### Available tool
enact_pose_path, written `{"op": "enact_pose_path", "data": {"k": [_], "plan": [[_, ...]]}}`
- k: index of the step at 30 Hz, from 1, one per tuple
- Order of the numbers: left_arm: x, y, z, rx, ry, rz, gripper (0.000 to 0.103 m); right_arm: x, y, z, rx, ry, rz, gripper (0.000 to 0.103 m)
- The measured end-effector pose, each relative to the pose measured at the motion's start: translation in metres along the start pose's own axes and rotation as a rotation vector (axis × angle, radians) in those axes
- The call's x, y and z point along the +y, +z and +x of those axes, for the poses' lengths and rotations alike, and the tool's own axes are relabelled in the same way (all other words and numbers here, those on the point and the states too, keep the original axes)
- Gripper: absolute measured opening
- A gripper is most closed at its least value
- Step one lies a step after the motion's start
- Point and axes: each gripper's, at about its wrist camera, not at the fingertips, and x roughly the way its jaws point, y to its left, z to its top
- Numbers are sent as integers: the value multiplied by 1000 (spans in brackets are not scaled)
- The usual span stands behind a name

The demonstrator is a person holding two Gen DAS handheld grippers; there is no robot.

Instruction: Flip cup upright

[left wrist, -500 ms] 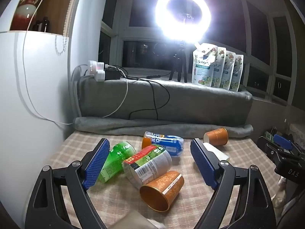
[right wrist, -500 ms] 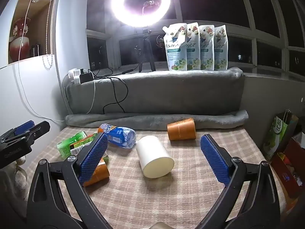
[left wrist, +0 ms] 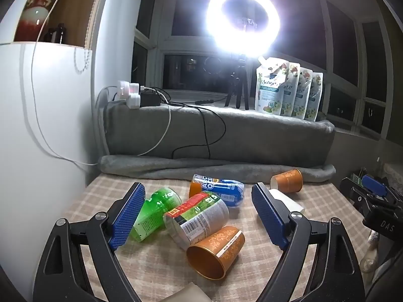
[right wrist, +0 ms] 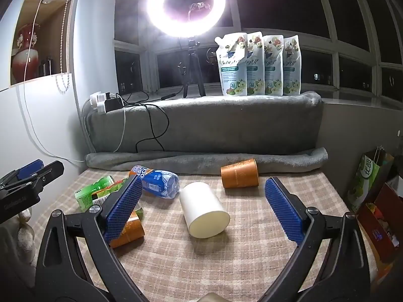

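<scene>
Both wrist views look low and near across the checked table (left wrist: 156, 266), sharing the ring light (right wrist: 186, 7).

We see the white cup (left wrist: 286, 200) only partly in the left wrist view, its body behind the left gripper's (left wrist: 199, 216) right pad. In the right wrist view, the near orange cup (right wrist: 128, 231) sits half hidden behind the right gripper's (right wrist: 202, 207) left pad, and the paper bag (right wrist: 366, 178) is cut off at the edge
</scene>
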Motion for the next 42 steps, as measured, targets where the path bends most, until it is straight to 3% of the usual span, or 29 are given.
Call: {"op": "enact_pose_path", "data": {"k": [42], "plan": [[-4,4,-1,-4,-7,4,87,-4,-3,-1,-1,-5,9,100]]}}
